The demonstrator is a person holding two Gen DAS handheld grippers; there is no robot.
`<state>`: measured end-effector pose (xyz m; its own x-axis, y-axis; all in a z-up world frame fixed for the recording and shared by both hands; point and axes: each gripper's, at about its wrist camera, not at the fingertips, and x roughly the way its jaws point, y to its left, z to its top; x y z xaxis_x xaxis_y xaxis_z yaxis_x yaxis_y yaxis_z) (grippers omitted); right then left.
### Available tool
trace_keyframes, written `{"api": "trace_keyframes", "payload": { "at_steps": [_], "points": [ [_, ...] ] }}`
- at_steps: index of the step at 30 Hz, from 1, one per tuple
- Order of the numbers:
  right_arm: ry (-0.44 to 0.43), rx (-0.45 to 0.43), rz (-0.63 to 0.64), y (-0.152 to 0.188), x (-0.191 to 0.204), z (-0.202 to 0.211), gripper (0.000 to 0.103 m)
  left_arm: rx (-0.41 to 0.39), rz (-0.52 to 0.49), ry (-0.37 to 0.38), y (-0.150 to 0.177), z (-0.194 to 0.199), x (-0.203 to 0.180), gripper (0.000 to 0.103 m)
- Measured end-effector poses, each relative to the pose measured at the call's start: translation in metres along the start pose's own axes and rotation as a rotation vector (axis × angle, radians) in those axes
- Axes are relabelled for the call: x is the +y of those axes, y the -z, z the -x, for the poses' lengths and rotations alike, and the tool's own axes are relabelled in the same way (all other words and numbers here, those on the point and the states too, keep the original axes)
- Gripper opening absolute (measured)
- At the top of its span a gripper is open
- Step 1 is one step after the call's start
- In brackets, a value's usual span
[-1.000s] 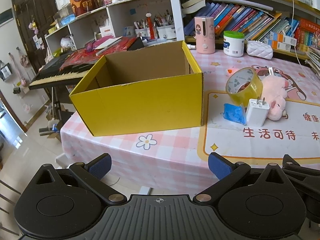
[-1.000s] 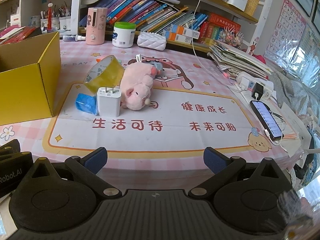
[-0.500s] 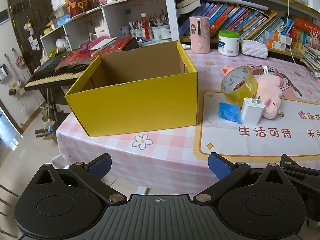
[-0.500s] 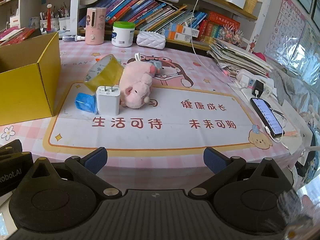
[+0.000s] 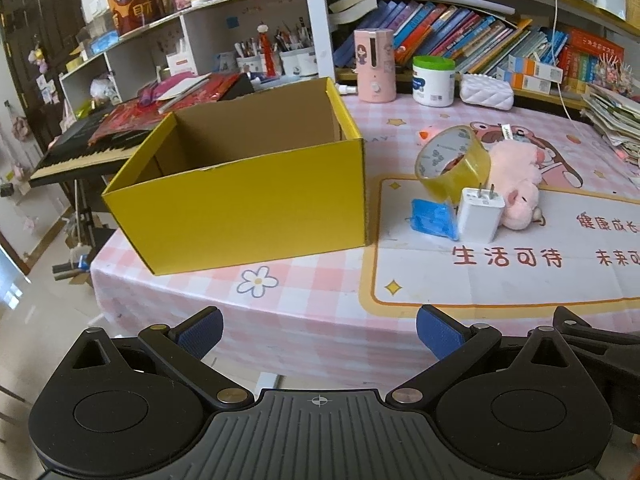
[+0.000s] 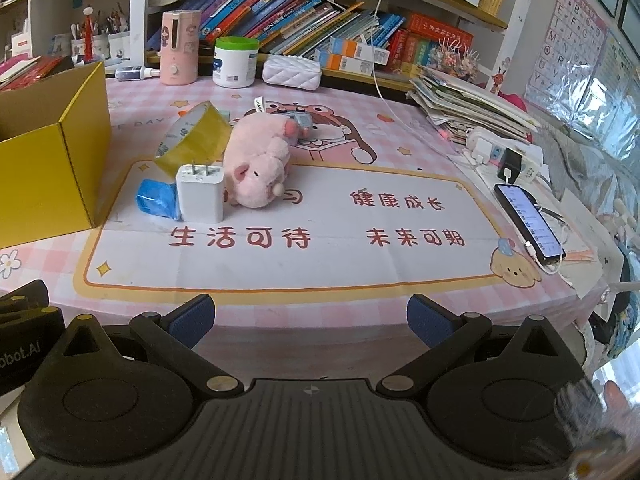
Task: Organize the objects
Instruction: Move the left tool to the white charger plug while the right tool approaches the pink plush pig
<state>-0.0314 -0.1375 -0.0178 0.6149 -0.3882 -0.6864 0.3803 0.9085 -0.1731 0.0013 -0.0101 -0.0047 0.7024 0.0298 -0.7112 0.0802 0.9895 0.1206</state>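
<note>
Pink checked tablecloth (image 5: 320, 312) ahead of both grippers, yellow box (image 5: 248, 204) now farther beyond left gripper (image 5: 318, 330), charger (image 6: 200, 192), tape (image 6: 192, 136), plush pig (image 6: 256, 168) clustered left beyond right gripper (image 6: 310, 320), both gaping wide, holding nothing.

I see a desk (image 5: 320, 320) under a pink checked cloth, backed by a long bookshelf (image 6: 320, 12) crammed with leaning books. To the left stands a white shelf unit (image 5: 168, 52) full of clutter, with a keyboard (image 5: 80, 148) on a stand before it. The floor (image 5: 36, 292) is pale, glossy tile. An alphabet chart (image 6: 568, 36) hangs at the right.
</note>
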Motion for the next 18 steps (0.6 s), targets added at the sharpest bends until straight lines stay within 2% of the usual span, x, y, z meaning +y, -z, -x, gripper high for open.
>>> {"api": "trace_keyframes", "payload": {
  "at_steps": [6,13,18],
  "points": [
    [-0.002,-0.001,0.005,-0.007,-0.008,-0.007,0.103,0.023,-0.013,0.078,-0.007,-0.007,-0.004,0.103],
    [-0.016,-0.005,-0.005,-0.019,-0.022,-0.021,0.103,0.012,-0.034,0.158,-0.015,-0.012,-0.018,0.103],
    [-0.037,-0.018,-0.006,-0.030,-0.034,-0.031,0.103,0.050,0.000,0.168,-0.024,-0.023,-0.025,0.103]
  ]
}}
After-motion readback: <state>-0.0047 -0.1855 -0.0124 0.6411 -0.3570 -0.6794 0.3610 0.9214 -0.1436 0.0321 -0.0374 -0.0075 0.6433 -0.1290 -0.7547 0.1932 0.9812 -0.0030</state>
